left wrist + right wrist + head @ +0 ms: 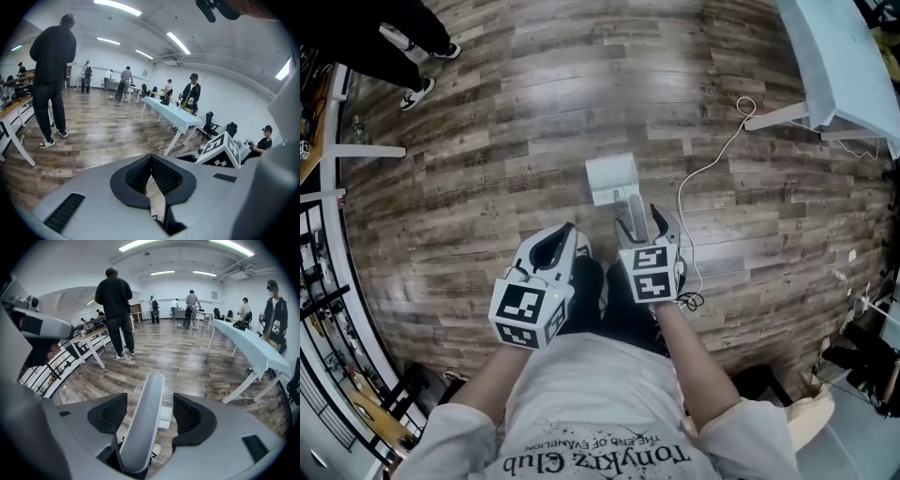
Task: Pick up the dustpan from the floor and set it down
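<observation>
- One wood-plank floor fills the head view.
- A pale desk stands at 2 o'clock.
- The dustpan sits at 12 o'clock, pan toward the floor and handle rising.
- The right hand-held gripper is spread, with a jaw on either side of the handle and a gap showing.
- The left hand-held gripper, at its 9 o'clock, is pressed together with nothing in it.
</observation>
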Available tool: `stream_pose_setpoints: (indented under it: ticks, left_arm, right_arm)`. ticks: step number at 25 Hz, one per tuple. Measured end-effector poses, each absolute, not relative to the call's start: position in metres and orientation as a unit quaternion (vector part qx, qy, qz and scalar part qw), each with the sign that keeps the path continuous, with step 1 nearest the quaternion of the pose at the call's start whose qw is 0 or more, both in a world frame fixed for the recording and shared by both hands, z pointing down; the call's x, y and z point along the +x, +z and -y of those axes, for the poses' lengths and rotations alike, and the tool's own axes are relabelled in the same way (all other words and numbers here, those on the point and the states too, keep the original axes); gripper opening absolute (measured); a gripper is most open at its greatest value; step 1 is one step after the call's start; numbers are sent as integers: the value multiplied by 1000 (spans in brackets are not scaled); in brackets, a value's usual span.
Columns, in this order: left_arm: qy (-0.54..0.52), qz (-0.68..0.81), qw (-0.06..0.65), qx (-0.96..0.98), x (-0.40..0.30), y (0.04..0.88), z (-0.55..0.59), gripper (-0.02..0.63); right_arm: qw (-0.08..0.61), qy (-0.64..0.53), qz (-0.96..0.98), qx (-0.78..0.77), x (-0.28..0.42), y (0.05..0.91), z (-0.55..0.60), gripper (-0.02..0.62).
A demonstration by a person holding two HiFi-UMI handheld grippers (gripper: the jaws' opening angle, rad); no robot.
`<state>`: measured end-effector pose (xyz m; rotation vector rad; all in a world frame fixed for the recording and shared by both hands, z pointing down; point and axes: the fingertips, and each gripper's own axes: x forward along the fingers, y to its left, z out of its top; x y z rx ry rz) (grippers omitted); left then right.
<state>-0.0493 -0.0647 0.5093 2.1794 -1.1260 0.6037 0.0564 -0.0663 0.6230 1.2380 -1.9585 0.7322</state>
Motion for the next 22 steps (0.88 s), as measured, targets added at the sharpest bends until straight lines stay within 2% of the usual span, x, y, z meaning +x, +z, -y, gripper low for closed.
stream_pose_setpoints:
  ticks: [9, 16, 17, 19, 22]
  left_arm:
    - [230, 430, 309, 817, -62, 516, 66, 23]
    - [234, 432, 317, 811, -70, 521, 60, 23]
    - [234, 433, 318, 810, -71, 522, 60, 23]
    - [232, 434, 322, 809, -71, 522, 60, 23]
    - [232, 436, 324, 807, -72, 523, 59, 23]
  right_arm:
    - [387, 274, 739, 478, 54, 643, 73, 293]
    - [390, 289, 736, 472, 51, 648, 69, 287]
    - [393, 289, 735, 472, 52, 649, 69, 258]
    - [397, 290, 729, 476, 55, 651, 69, 109]
    - [390, 299, 725, 482, 59, 652, 70, 93]
